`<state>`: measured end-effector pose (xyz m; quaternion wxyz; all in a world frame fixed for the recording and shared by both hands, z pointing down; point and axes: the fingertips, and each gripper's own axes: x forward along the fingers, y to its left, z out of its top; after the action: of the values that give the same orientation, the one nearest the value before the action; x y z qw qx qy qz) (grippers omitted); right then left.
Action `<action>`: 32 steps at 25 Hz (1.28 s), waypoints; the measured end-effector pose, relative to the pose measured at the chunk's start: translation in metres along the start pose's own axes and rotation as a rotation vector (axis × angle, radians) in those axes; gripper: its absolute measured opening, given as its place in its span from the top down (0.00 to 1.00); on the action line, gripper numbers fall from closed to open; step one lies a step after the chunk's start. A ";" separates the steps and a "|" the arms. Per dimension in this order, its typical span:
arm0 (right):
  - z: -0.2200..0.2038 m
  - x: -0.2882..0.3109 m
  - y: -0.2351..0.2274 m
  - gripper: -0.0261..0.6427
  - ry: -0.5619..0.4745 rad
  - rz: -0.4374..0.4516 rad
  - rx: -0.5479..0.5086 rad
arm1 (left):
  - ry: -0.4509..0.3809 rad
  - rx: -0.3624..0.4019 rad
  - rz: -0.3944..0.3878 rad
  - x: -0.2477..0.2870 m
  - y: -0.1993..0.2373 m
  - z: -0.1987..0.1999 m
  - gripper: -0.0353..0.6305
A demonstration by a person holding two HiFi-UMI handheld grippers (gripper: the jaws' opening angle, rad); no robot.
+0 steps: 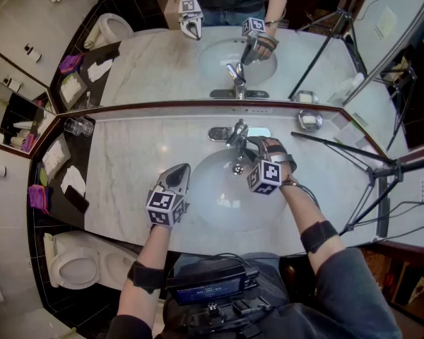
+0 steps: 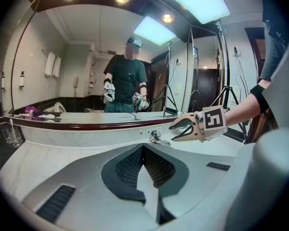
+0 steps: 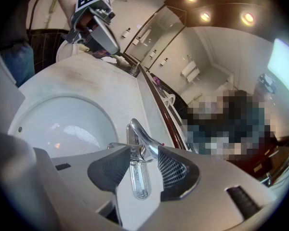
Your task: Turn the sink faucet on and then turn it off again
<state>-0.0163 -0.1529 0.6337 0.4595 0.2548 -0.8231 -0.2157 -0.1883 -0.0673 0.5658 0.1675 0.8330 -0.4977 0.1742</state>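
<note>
faucet (image 1: 237, 134) sits at the middle of the worktop's (image 1: 138, 161) back edge, right under the mirror (image 1: 155, 66), spout running out over the basin (image 1: 208, 196) toward the front edge. right gripper (image 1: 249, 144) is on it with its 2 jaws spread either side of the lever (image 3: 138, 177), which runs lengthwise straight back between them, not clearly squeezed. left gripper (image 1: 179, 170) is clenched on nothing, over the basin's front-left rim

Basin (image 1: 210, 193) open; faucet (image 1: 237, 138) & mirror (image 1: 155, 69) block rear.
</note>
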 end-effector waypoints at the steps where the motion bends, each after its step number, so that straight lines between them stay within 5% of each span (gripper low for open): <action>1: 0.001 0.007 0.001 0.66 0.003 -0.002 -0.035 | 0.002 0.004 -0.002 0.001 0.001 0.000 0.94; 12: 0.007 0.056 0.006 0.66 0.059 0.018 -0.263 | 0.026 0.015 -0.016 0.009 0.006 -0.011 0.94; 32: 0.009 0.080 -0.011 0.73 0.036 0.088 -0.087 | 0.036 0.010 -0.039 0.031 0.011 -0.010 0.94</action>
<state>-0.0571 -0.2097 0.6743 0.4938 0.2021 -0.8149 -0.2264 -0.1853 -0.0912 0.5895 0.1757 0.8401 -0.4774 0.1882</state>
